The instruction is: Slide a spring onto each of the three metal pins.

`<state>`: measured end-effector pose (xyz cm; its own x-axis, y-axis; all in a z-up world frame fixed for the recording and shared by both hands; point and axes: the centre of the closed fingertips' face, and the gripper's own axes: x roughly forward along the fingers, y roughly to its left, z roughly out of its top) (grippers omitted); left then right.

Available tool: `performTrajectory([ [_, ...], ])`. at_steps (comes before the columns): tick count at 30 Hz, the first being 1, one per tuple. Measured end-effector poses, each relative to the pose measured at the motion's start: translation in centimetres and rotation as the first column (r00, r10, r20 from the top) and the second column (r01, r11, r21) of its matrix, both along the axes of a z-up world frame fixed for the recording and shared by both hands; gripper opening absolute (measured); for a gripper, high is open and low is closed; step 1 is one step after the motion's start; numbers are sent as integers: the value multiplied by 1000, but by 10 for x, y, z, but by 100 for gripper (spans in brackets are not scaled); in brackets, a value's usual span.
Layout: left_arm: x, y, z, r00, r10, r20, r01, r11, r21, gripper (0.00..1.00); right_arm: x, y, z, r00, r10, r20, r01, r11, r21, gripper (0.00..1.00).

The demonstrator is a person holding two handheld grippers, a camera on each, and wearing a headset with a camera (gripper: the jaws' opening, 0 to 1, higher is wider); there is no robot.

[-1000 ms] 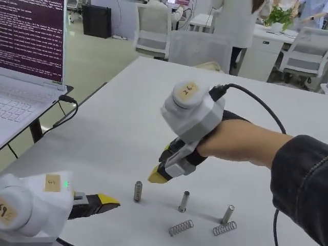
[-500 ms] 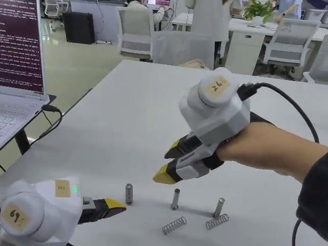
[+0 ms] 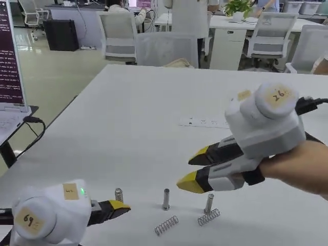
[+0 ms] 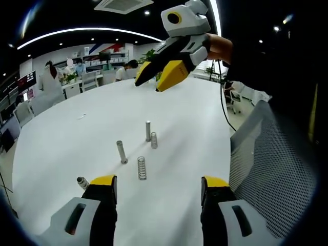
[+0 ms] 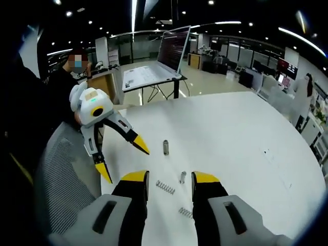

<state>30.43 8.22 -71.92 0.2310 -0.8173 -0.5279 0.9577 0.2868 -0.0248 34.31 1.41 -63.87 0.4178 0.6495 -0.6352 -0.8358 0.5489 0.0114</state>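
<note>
Three short metal pins stand in a row near the table's front edge. The left pin (image 3: 119, 194) wears a spring; the middle pin (image 3: 166, 199) and right pin (image 3: 209, 202) are bare. Two loose springs (image 3: 166, 224) (image 3: 208, 217) lie just in front of them. My right gripper (image 3: 187, 171) hovers open above and right of the pins, holding nothing. My left gripper (image 3: 117, 207) sits low beside the sprung pin, open and holding nothing. In the left gripper view, its jaws (image 4: 160, 182) frame a loose spring (image 4: 142, 168). In the right gripper view, the jaws (image 5: 169, 178) point at the middle pin (image 5: 182, 177).
The white table (image 3: 154, 118) stretches far back, with a small paper label (image 3: 202, 122) lying on it. A laptop (image 3: 7, 77) on a stand is off the left edge. Office chairs (image 3: 120, 38) and desks stand beyond the far edge.
My right gripper has drawn back to the right, away from the sprung left pin, with its jaws spread wider. The left gripper has stayed low by that pin. The head camera has swung right.
</note>
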Motion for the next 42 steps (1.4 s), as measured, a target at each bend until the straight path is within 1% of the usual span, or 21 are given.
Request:
performTrajectory([
  [5, 4, -7, -6, 1000, -6, 0, 6, 1000, 13, 61, -9, -13, -2, 999, -43, -4, 43, 999, 25, 31],
  [10, 11, -11, -10, 1000, 8, -9, -8, 1000, 15, 58, -18, -25, -7, 996, -87, -13, 88, 994, 58, 31],
  [11, 12, -12, -12, 1000, 14, -16, -14, 1000, 10, 58, -19, -29, -10, 995, -97, -18, 98, 993, 63, 31],
  [14, 15, -15, -17, 999, 18, -27, -18, 1000, 14, 58, -23, -36, -15, 993, -114, -27, 115, 991, 64, 31],
  [18, 21, -18, -29, 999, 25, -44, -24, 999, 36, 55, -24, -45, -15, 989, -148, -30, 150, 985, 84, 31],
  [21, 26, -21, -33, 998, 30, -47, -28, 998, 50, 52, -26, -48, -16, 987, -159, -35, 161, 983, 88, 31],
  [23, 28, -24, -34, 999, 30, -43, -28, 998, 48, 50, -28, -48, -17, 986, -161, -36, 163, 983, 85, 31],
  [27, 35, -30, -39, 999, 34, -28, -32, 997, 66, 44, -29, -49, -21, 985, -165, -45, 168, 982, 88, 31],
  [30, 40, -31, -47, 999, 42, -26, -39, 995, 96, 41, -30, -50, -23, 984, -168, -50, 172, 981, 90, 31],
  [34, 41, -32, -53, 999, 43, -32, -39, 993, 109, 33, -30, -51, -24, 984, -170, -53, 175, 981, 89, 31],
  [37, 43, -34, -59, 998, 45, -37, -40, 992, 123, 30, -30, -54, -26, 983, -176, -59, 181, 979, 91, 31],
  [40, 46, -34, -63, 998, 48, -28, -44, 990, 138, 25, -30, -54, -27, 983, -175, -62, 181, 979, 90, 31],
  [42, 48, -35, -64, 998, 57, -30, -52, 989, 138, 23, -30, -55, -29, 982, -176, -65, 182, 979, 92, 31],
])
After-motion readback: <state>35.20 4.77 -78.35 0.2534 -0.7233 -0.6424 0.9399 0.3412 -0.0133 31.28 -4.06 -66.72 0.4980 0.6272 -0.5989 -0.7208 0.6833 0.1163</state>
